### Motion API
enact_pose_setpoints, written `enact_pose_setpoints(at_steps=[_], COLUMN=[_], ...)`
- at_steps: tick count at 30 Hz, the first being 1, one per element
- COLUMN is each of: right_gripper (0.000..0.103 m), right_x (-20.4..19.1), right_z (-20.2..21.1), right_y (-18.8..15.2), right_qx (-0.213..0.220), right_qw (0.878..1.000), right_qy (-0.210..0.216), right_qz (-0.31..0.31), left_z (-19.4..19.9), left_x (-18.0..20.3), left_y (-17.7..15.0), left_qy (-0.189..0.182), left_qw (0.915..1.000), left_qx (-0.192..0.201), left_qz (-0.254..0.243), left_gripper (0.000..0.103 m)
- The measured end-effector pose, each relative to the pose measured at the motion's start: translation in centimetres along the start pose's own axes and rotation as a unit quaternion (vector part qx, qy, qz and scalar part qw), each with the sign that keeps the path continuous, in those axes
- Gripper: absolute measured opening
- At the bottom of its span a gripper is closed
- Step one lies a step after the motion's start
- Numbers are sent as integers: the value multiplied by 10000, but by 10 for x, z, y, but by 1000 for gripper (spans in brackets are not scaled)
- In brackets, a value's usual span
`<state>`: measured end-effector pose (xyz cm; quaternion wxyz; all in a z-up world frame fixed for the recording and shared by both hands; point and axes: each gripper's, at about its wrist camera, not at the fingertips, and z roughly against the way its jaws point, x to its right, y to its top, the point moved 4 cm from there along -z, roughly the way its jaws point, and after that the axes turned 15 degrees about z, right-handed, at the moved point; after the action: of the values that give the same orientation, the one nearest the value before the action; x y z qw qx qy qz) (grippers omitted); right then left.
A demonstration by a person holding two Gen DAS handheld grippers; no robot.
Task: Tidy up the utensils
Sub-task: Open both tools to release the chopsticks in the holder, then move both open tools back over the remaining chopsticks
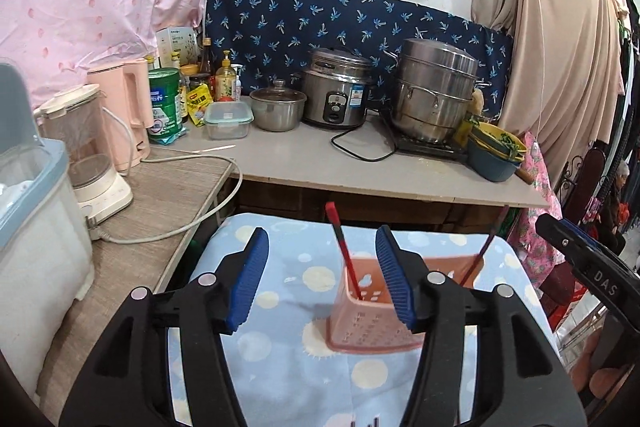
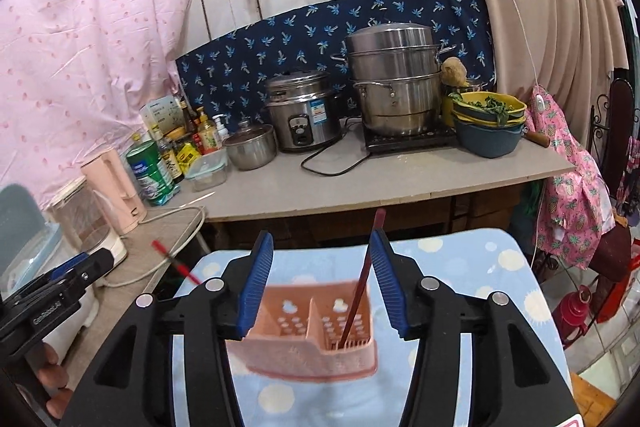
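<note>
A pink perforated utensil holder [image 1: 370, 311] [image 2: 312, 335] with two compartments stands on a blue dotted cloth [image 1: 280, 359] [image 2: 472, 311]. A red chopstick [image 1: 342, 247] leans in its left compartment; in the right wrist view it [image 2: 176, 261] shows blurred at the left. A dark red chopstick [image 1: 482, 255] [image 2: 362, 279] leans in the right compartment. My left gripper [image 1: 320, 279] is open and empty, above and just short of the holder. My right gripper [image 2: 320, 283] is open and empty, its fingers either side of the holder's top. Each gripper shows at the edge of the other's view.
Behind the cloth runs a grey counter [image 1: 320, 155] with a rice cooker [image 1: 336, 91], a steel steamer [image 1: 436, 95], a lidded pot [image 1: 278, 107], stacked bowls [image 1: 496, 155], bottles and a tin. A side table on the left holds a blender [image 1: 92, 155], a pink kettle [image 1: 120, 107] and a cable.
</note>
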<state>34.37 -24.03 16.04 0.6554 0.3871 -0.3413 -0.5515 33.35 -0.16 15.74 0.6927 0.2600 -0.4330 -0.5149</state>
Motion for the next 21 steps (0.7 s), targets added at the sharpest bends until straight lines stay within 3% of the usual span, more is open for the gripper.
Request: enact_pose_setpoints(at_steps=[8,21], right_gripper=[54,54], right_x=[-32,-55], right_z=[57,116], right_y=[-63,-171], right_qx=[-216,-838], right_qw=[9990,9946], right_qy=[-133,-303], right_qz=[357,536], left_z=[45,82], left_x=[-17,-48], left_y=[-43,-137], left_qy=[400,781], left_qw=[9988,9936], left_qx=[-65,-686], left_qz=[-272,-449], left_gripper=[58,58])
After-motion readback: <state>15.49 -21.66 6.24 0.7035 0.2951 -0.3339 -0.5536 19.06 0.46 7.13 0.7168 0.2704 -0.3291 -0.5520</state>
